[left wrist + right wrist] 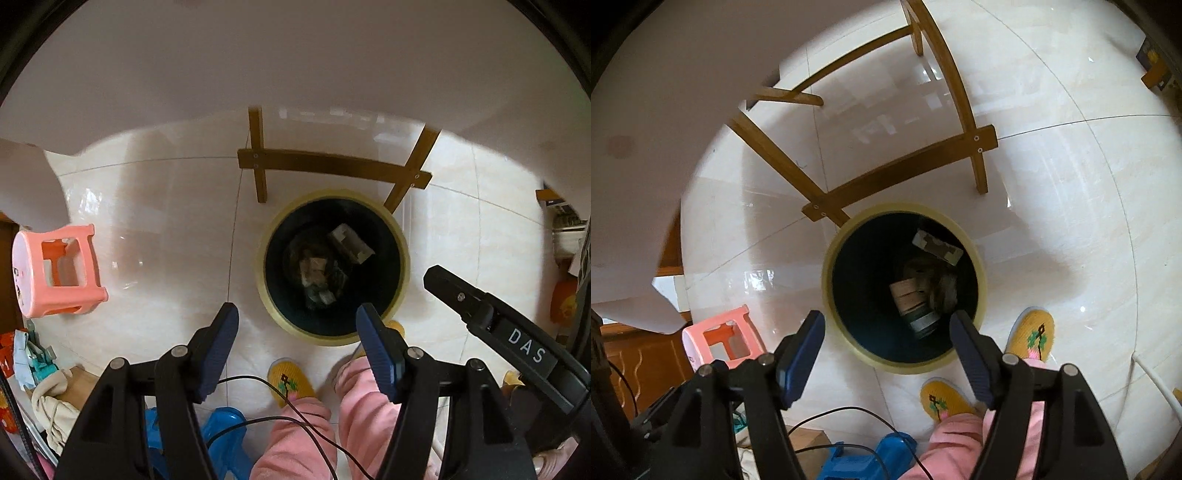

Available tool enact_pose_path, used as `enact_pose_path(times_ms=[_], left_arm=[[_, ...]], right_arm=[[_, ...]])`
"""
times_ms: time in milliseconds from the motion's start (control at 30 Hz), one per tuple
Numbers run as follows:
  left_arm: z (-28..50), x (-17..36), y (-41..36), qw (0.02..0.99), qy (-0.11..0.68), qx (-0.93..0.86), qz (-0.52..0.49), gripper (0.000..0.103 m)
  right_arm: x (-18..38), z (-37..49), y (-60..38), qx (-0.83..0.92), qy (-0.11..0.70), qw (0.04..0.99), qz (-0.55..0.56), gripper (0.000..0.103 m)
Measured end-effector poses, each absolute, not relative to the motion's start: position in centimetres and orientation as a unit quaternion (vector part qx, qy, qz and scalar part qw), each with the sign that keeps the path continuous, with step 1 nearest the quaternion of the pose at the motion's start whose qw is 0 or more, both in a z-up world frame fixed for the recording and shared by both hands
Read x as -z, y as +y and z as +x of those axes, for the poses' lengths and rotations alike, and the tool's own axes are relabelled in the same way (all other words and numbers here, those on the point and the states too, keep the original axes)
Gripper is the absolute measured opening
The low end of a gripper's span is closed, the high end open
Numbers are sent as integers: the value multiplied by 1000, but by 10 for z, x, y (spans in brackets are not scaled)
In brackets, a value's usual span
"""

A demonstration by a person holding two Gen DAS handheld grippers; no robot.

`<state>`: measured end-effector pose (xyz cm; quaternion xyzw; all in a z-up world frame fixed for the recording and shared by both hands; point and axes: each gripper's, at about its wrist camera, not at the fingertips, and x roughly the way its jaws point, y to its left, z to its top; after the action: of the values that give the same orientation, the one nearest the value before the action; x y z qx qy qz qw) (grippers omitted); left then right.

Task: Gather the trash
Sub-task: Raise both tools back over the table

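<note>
A round trash bin with a yellowish rim [261,275] stands on the tiled floor, dark inside. It holds a grey-white cardboard piece [349,243] and crumpled wrappers [317,277]. My left gripper [297,314] hangs straight above the bin's near edge, open, with nothing between its blue pads. A black finger [461,295] of the other gripper enters from the right. In the right wrist view the same bin rim [827,280] shows the cardboard piece [936,245] and a brown packet [908,295]. My right gripper [886,319] is open wide over it and holds nothing.
A wooden table frame [332,164] stands just behind the bin, under a white tablecloth [258,55]. A pink stool [55,273] lies on its side at the left. A person's yellow slippers [1032,336] and pink trouser legs [295,435] are beside the bin, with a blue object [221,435] and a black cable.
</note>
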<state>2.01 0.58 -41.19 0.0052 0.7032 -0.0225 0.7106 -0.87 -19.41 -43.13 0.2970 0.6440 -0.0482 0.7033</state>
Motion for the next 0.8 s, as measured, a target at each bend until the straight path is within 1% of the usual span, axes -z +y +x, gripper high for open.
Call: enact_pose_path(times_ms=[200, 500, 633, 800], left_arm=[[13, 347, 12, 724, 689, 28, 13, 65], [-13, 225, 18, 752, 656, 58, 22, 65], [-24, 173, 18, 776, 626, 75, 38, 65], [-31, 129, 23, 795, 600, 85, 43, 65]], right_arm=[[376, -12, -185, 28, 643, 713, 278, 71], [265, -36, -167, -2, 636, 734, 238, 71], [212, -42, -158, -18, 619, 757, 210, 71], [148, -40, -153, -37, 581, 793, 178, 71]])
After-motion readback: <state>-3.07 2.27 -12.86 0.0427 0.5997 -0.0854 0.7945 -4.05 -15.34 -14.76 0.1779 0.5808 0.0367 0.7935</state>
